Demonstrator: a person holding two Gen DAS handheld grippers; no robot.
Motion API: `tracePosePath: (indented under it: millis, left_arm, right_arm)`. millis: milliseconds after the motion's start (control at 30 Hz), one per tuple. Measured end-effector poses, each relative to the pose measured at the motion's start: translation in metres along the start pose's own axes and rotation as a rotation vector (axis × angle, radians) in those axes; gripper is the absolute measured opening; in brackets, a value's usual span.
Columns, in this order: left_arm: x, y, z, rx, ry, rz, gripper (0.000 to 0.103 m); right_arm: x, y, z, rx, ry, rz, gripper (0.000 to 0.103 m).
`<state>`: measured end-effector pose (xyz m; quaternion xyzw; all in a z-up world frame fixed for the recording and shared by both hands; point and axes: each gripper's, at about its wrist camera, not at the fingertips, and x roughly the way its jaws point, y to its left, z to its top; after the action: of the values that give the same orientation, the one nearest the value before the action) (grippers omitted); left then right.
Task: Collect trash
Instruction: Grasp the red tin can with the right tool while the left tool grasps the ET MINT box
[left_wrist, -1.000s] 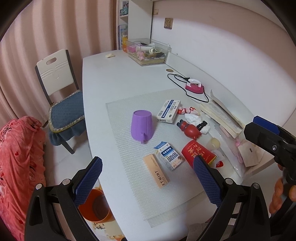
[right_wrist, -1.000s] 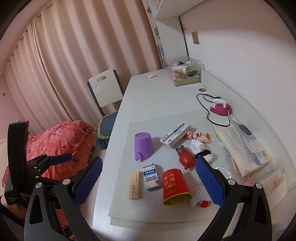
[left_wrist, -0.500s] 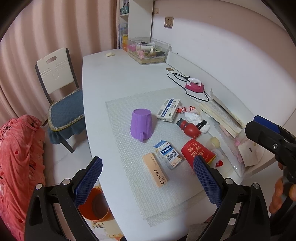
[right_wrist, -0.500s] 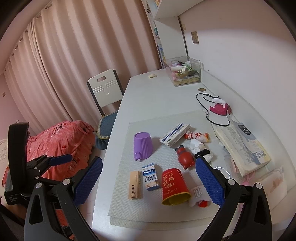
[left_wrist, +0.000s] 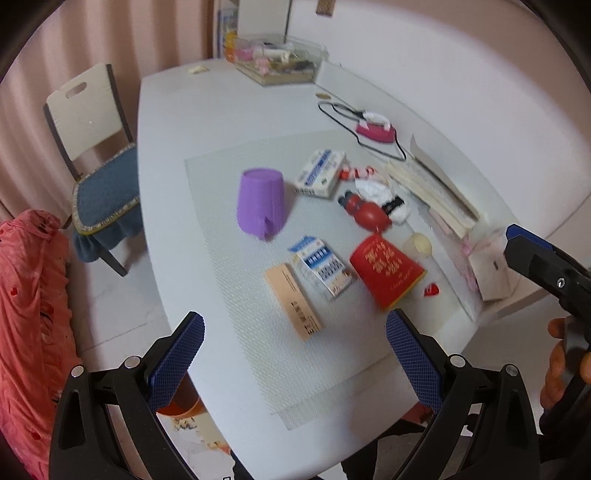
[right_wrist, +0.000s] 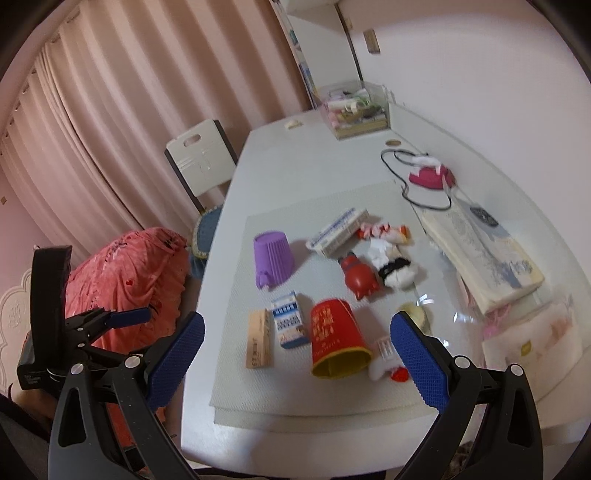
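On a grey mat (left_wrist: 229, 295) on the white table lie a tipped red paper cup (left_wrist: 386, 270) (right_wrist: 334, 338), a tan box (left_wrist: 293, 301) (right_wrist: 259, 338), a blue-white carton (left_wrist: 321, 266) (right_wrist: 289, 324), a white medicine box (left_wrist: 320, 172) (right_wrist: 338, 232), a red toy (right_wrist: 357, 275) and crumpled white paper (right_wrist: 393, 264). An upturned purple cup (left_wrist: 261, 205) (right_wrist: 272, 257) stands there too. My left gripper (left_wrist: 295, 360) is open and empty above the table's near edge. My right gripper (right_wrist: 297, 349) is open and empty, above the near side of the mat.
An orange bin (left_wrist: 181, 406) stands on the floor under the near-left table edge. A chair (left_wrist: 99, 162) and a red quilt (left_wrist: 26, 314) are at left. Books (right_wrist: 480, 254), a pink iron (right_wrist: 430, 177) and a clear storage box (right_wrist: 354, 110) line the wall side.
Both grippers have drifted a little forward and down over the table, so the items appear slightly nearer. Nothing on the table moved. Both stay open.
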<state>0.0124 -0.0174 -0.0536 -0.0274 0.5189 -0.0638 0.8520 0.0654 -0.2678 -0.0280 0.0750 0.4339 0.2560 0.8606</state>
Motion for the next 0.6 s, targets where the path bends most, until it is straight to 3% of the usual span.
tracePosePath:
  millis: [167,300,533,600]
  left_arm:
    - [0.017,-0.007,-0.003,0.007,0.046,-0.011,0.097]
    - [0.033,-0.007,-0.006,-0.021,0.086,-0.001,0.097]
    - [0.062,-0.002,-0.008,-0.099,0.125,0.058,0.097]
    - [0.069,-0.001,-0.009,-0.120,0.135,0.064,0.097]
  right_arm:
    - [0.010,-0.008,-0.013,-0.030,0.050,-0.036,0.098]
    - [0.019,-0.023,-0.018,-0.006,0.082,-0.011,0.098]
    - [0.045,-0.046,-0.023,0.024,0.143,-0.009,0.098]
    - [0.050,-0.050,-0.022,0.029,0.147,0.001,0.089]
